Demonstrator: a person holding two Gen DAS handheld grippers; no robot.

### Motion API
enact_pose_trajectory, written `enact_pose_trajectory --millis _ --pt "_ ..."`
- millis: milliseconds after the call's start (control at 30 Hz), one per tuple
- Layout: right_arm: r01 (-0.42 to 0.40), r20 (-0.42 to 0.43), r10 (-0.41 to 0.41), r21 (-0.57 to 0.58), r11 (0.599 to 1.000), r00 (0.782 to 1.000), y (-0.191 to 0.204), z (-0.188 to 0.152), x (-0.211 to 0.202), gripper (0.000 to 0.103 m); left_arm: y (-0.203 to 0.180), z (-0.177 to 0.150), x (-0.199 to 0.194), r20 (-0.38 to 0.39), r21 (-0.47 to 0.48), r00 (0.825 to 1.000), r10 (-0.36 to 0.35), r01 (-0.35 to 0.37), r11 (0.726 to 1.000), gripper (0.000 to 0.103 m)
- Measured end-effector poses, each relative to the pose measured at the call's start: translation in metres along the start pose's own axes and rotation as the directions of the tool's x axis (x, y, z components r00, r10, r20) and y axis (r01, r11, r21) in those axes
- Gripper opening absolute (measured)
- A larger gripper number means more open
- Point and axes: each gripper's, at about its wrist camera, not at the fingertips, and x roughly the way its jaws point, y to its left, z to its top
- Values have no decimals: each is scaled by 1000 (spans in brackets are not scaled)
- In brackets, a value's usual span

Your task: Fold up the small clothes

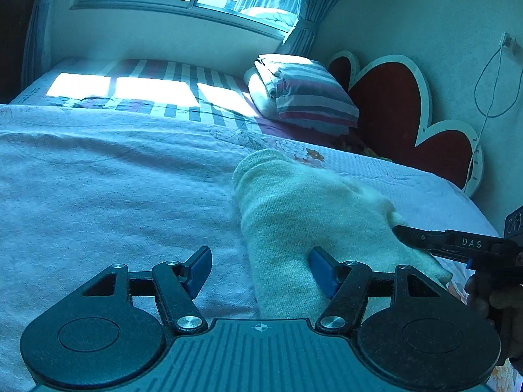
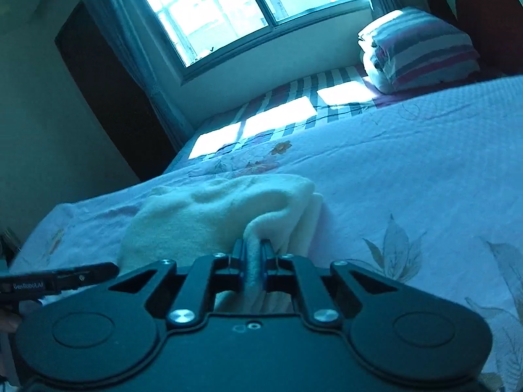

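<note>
- The right gripper [image 2: 251,254], nearest the lens, is clenched on a pinched ridge of the cream knitted garment [image 2: 228,215].
- The left gripper [image 1: 260,268] is spread wide, one blue pad [image 1: 322,269] touching the cloth, nothing grasped.
- The garment likely handles light, limp and fuzzy, so grip edges or corners rather than the middle.
- It looks pale, soft-napped and rumpled, lying on the floral bedspread [image 2: 408,170] near the bed's close edge.
</note>
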Motion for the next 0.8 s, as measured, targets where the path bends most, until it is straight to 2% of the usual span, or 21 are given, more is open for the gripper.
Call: enact_pose_trajectory --millis 100,233,267,300,333,367,467,533,567,667,733,800 --pt "18 9 -18 30 999 1000 -2 1 -12 26 -6 7 -6 36 28 999 -7 6 1000 66" --pt "47 64 -47 3 999 997 9 5 -25 22 -8 15 10 -9 45 1000 22 -22 999 66" --pt "62 51 -62 -2 998 997 11 5 -21 22 -7 14 15 -28 43 999 23 -21 999 66" --pt "110 10 -110 -15 994 994 11 5 -13 25 -6 14 17 -35 41 999 23 -21 999 66" --pt "163 -39 -165 -33 986 986 12 3 -4 30 -6 14 18 -37 39 999 24 -23 999 66" --pt "182 -33 -183 -29 983 983 11 2 -3 35 -6 14 17 -40 39 999 25 -24 999 66" --pt "192 -27 -192 3 981 981 14 4 -14 34 -10 15 1 -24 59 999 24 -23 998 66" --pt "180 3 -180 -18 984 984 23 2 -29 33 -11 12 -10 -20 55 1000 -9 10 998 66" --pt "160 7 -160 -16 987 987 27 -1 -35 33 -12 7 -12 -28 56 999 -24 26 998 67" --pt "100 -19 -101 -31 995 995 39 -15 -46 34 -16 -4 -8 -58 74 998 -4 8 997 66" --pt "127 -69 -132 -67 990 989 44 -26 -40 31 -15 -7 -4 -65 57 998 -4 8 998 66" --pt "181 -98 -190 -94 979 977 44 -35 -30 37 -16 -7 -4 -67 54 998 5 -1 999 67"
